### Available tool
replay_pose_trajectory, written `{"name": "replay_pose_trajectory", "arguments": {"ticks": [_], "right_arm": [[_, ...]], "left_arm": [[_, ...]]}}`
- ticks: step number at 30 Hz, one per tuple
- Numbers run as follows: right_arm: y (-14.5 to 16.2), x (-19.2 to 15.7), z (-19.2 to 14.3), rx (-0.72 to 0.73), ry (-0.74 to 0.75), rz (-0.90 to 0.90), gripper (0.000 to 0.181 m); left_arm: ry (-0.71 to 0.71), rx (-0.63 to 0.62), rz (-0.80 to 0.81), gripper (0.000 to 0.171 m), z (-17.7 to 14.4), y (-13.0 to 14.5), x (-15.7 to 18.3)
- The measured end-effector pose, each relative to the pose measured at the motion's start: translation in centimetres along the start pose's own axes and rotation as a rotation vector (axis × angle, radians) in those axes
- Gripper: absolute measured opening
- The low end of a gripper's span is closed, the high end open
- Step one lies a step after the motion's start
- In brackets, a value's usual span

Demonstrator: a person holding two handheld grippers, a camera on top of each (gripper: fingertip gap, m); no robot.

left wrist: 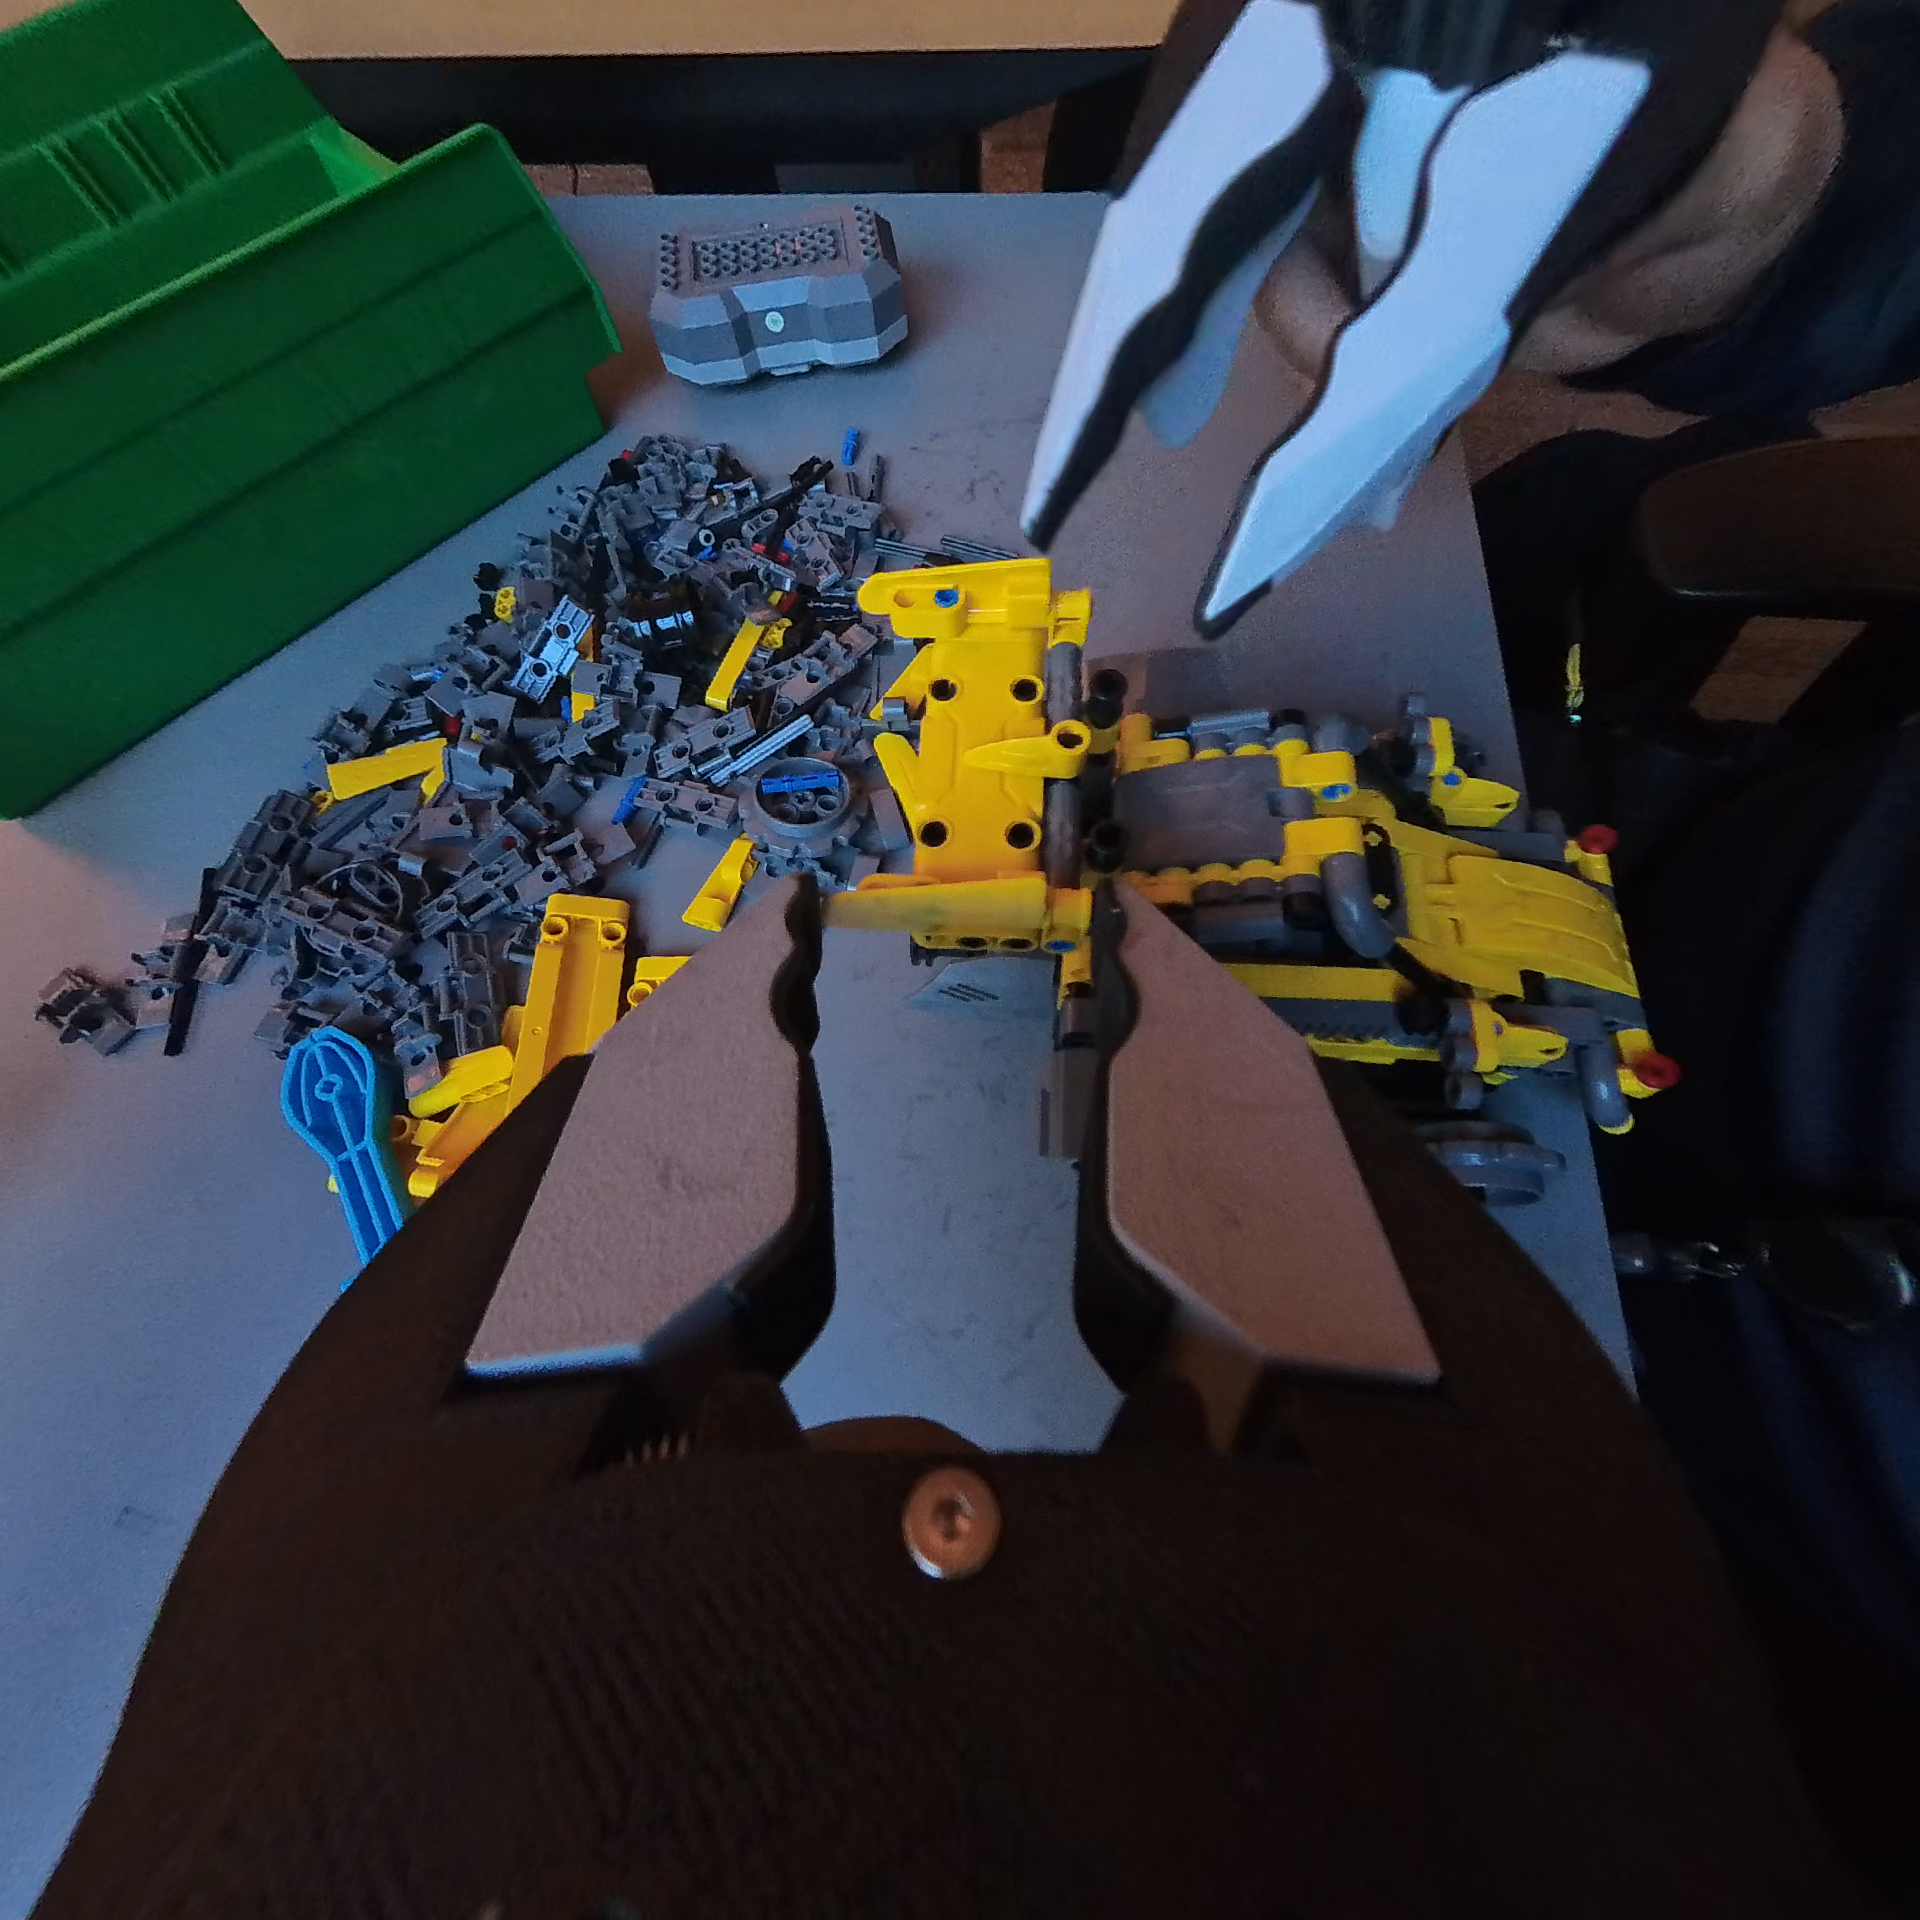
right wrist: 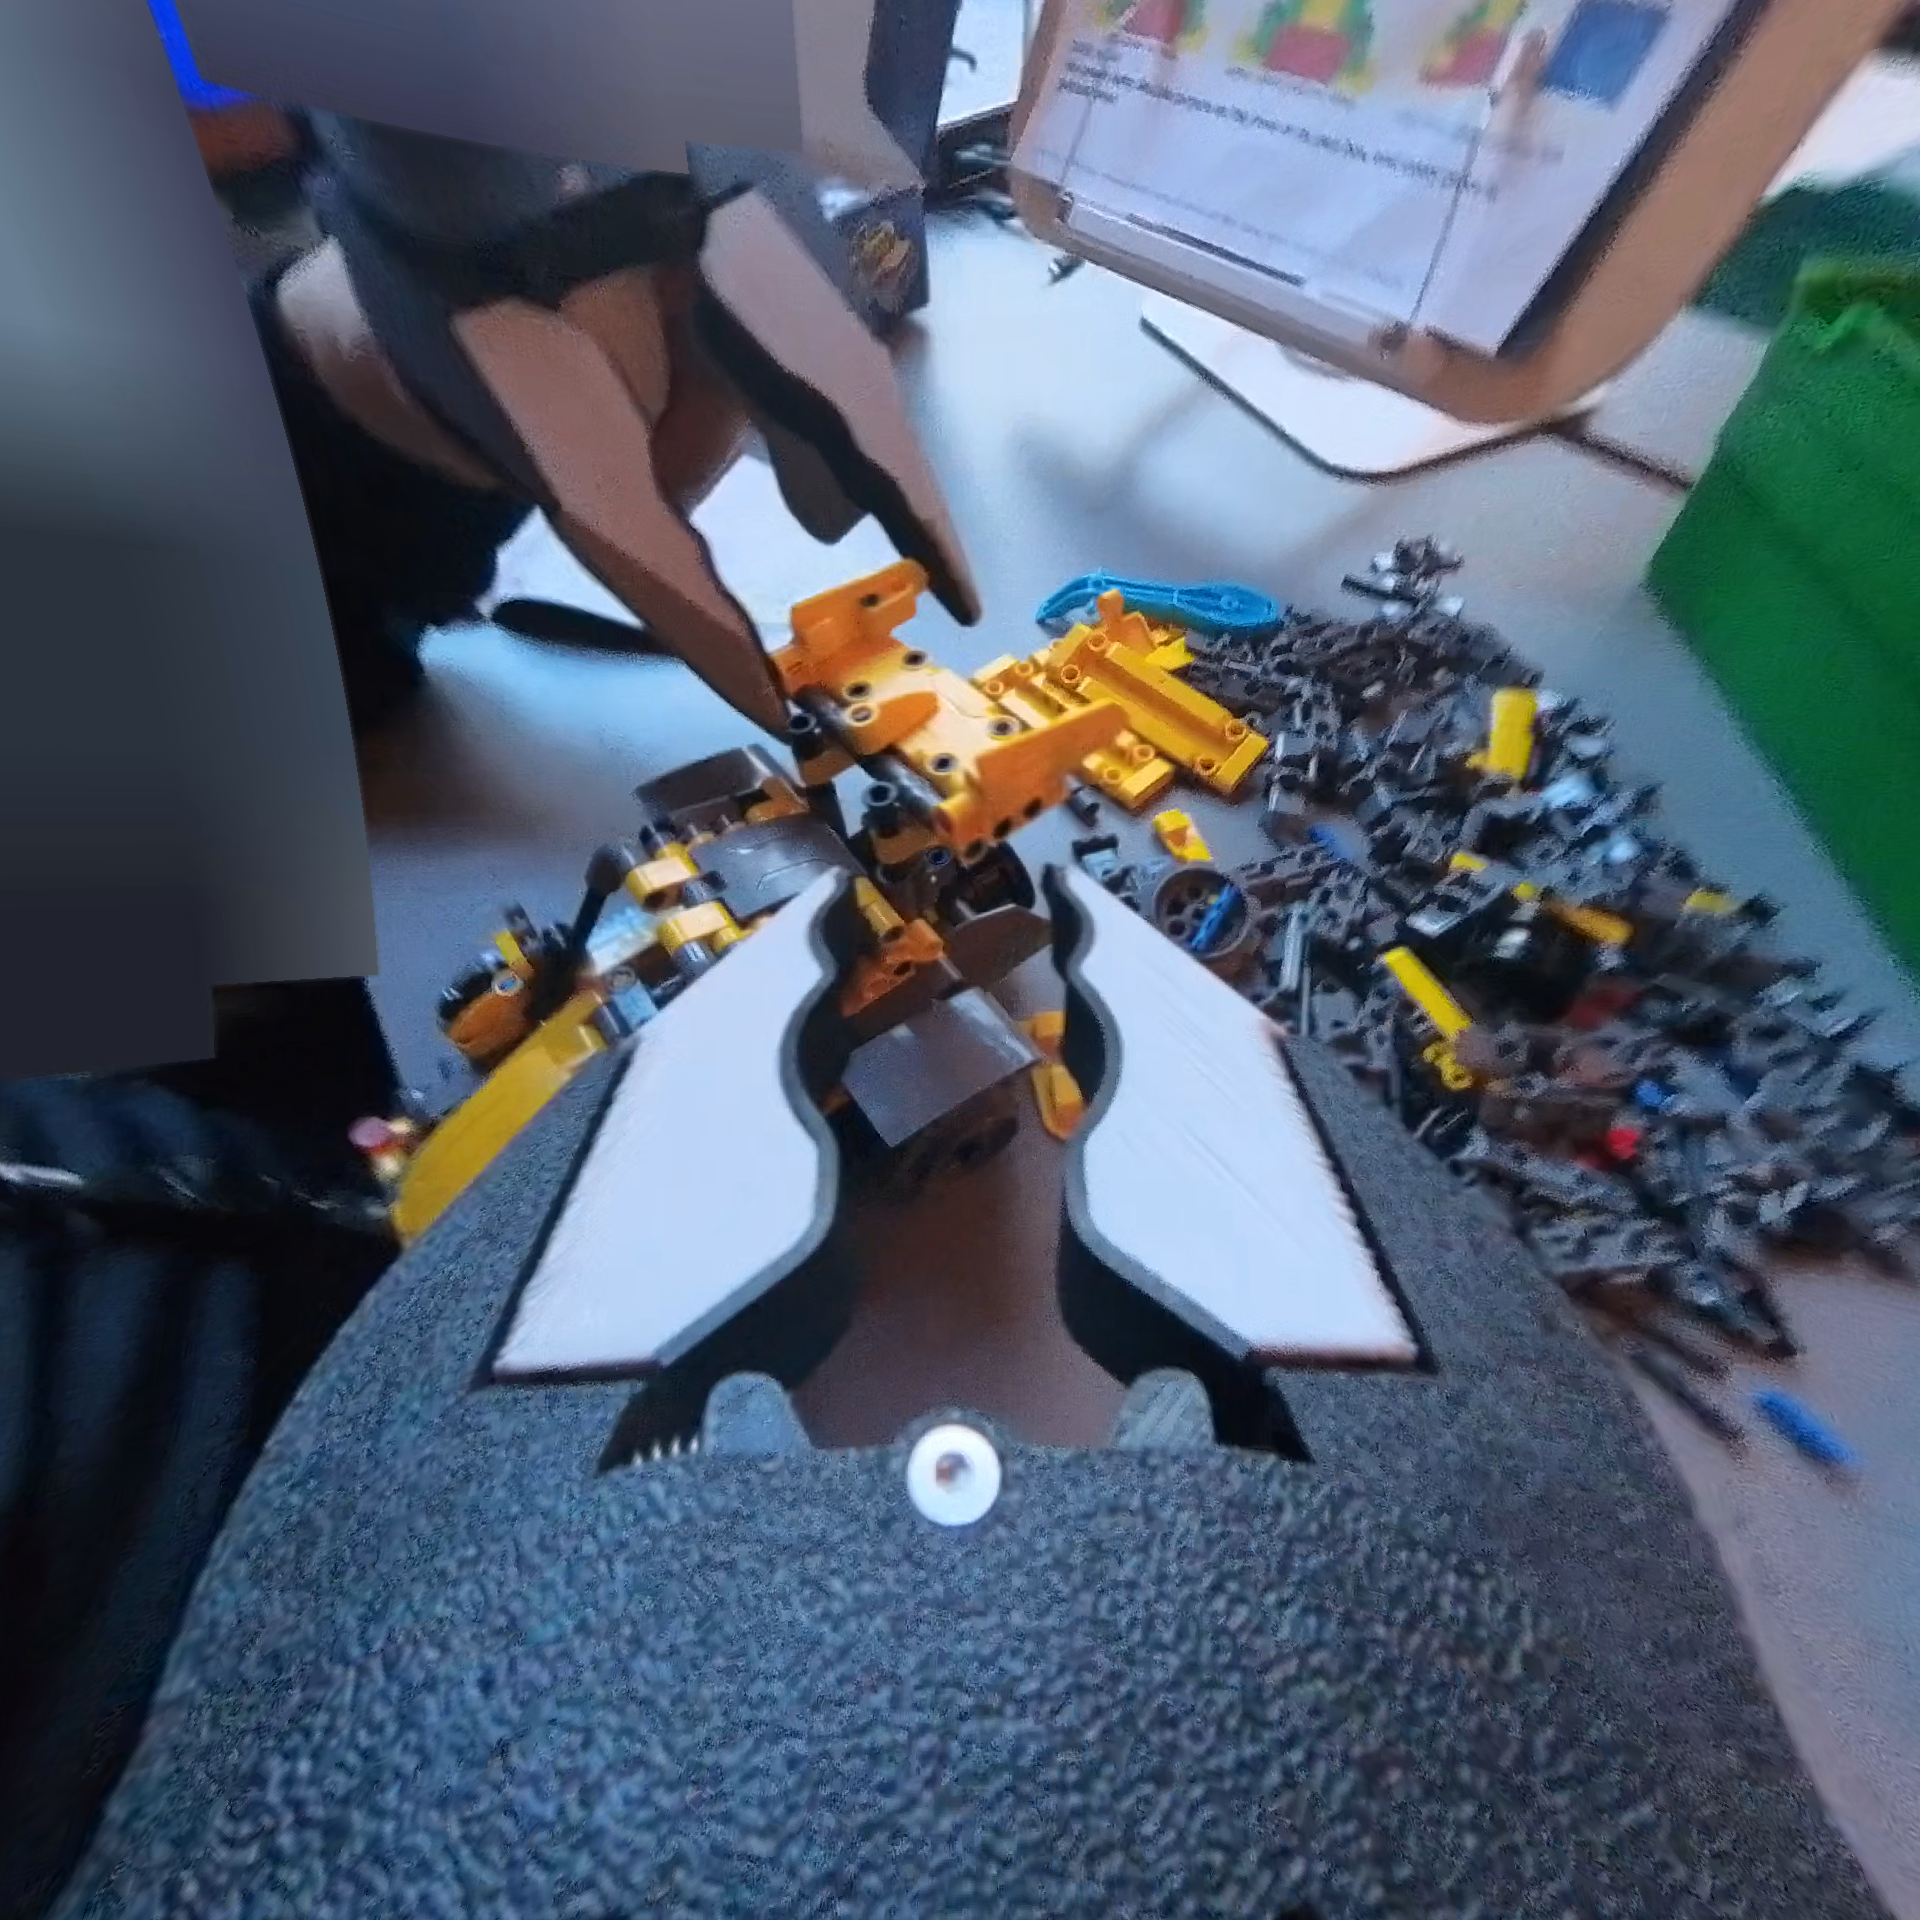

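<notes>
Left gripper (left wrist: 961, 909): jaws apart, nothing between them, tips at the near edge of the yellow brick model (left wrist: 1226, 831). Right gripper (left wrist: 1122, 582): jaws apart, empty, angled down over the model's far side. Left of the model: loose grey parts pile (left wrist: 540, 727). Farther back: grey battery box (left wrist: 777, 296), green bin (left wrist: 239, 436). No legible markings.

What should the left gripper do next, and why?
Probably ease forward and close. The left gripper is open, its tips beside the near edge of the yellow model, gripping nothing; the right gripper hovers open above it.
</notes>
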State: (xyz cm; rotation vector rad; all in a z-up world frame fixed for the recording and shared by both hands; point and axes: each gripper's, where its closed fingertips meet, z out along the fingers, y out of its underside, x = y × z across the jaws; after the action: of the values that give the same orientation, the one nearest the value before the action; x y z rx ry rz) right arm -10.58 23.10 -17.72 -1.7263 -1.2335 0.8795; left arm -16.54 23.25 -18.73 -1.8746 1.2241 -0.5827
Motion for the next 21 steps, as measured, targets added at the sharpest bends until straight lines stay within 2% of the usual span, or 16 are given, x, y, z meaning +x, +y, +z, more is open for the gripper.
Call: {"name": "replay_pose_trajectory", "arguments": {"ticks": [4,6,7,10,12,15,18,21], "right_arm": [[0.3,0.4,0.1,-0.032,-0.187,0.331,0.056],[-0.1,-0.4,0.3,-0.023,-0.313,0.418,0.061],[-0.2,-0.3,0.5,-0.028,-0.328,0.414,0.063],[-0.1,1.8,1.1,-0.089,-0.243,0.193,0.074],[-0.7,1.3,1.2,-0.103,-0.304,0.025,0.072],[-0.5,0.0,2.3,-0.141,-0.383,-0.118,0.083],[0.0,-0.3,4.1,-0.152,-0.355,-0.219,0.076],[-0.3,-0.6,4.2,-0.116,-0.403,-0.218,0.063]], "left_arm": [[-0.002,0.005,0.033,0.049,-0.1,0.1,0.0],[0.001,0.009,0.054,0.049,-0.1,0.1,0.0],[0.005,0.006,0.068,0.049,-0.1,0.2,0.0],[0.037,-0.007,0.065,0.049,0.0,0.3,0.0],[0.058,0.000,0.050,0.049,0.2,0.1,0.0],[0.073,0.007,0.048,0.049,0.3,0.0,0.0],[0.067,0.010,0.071,0.049,0.2,-0.1,0.0],[0.063,0.009,0.114,0.049,0.2,0.0,0.3]]}}
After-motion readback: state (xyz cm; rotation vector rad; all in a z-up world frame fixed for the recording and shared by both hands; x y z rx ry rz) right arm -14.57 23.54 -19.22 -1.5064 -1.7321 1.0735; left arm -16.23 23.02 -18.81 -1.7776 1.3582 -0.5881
